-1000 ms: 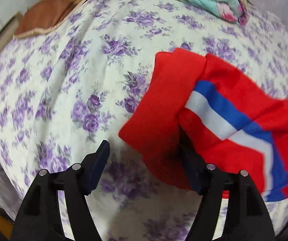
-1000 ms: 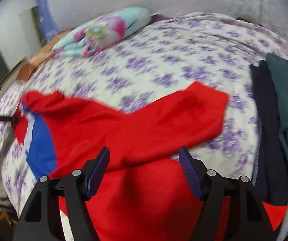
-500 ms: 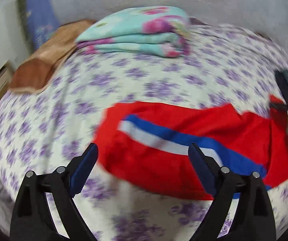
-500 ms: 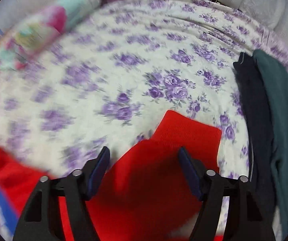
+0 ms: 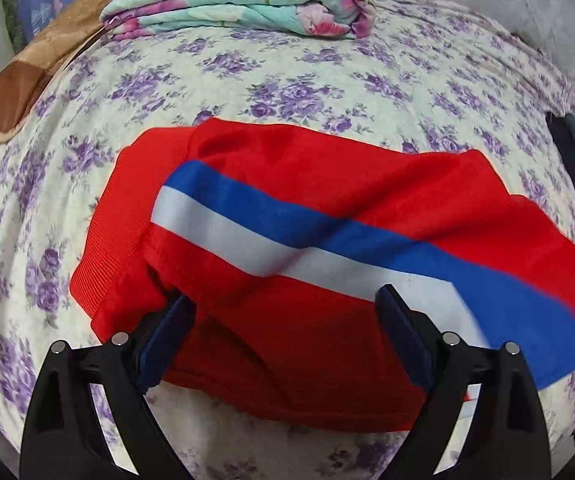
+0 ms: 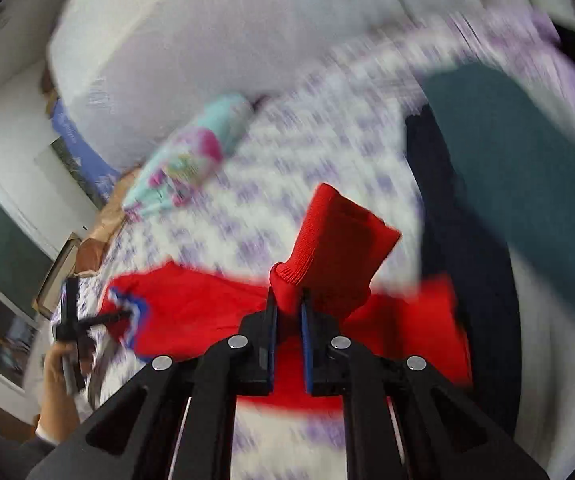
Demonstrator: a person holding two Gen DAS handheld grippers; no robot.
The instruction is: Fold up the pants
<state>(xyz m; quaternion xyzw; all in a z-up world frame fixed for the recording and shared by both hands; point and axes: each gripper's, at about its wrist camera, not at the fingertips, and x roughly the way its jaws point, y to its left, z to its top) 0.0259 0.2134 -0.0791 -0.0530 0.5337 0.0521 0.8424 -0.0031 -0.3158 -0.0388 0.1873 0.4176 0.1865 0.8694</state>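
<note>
Your left gripper stands with its jaws spread wide, straddling the red pants with the blue and white stripe, which lie crumpled near the front edge of the purple-flowered bedsheet. Your right gripper is clamped tight on the pants' red ribbed cuff, lifting it off the bed. A folded turquoise floral quilt sits at the far edge; dark green clothes lie along the right side.

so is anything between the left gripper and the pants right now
Nothing visible. The open left gripper hangs right over the red pants, its fingers straddling the fabric with nothing between them.
</note>
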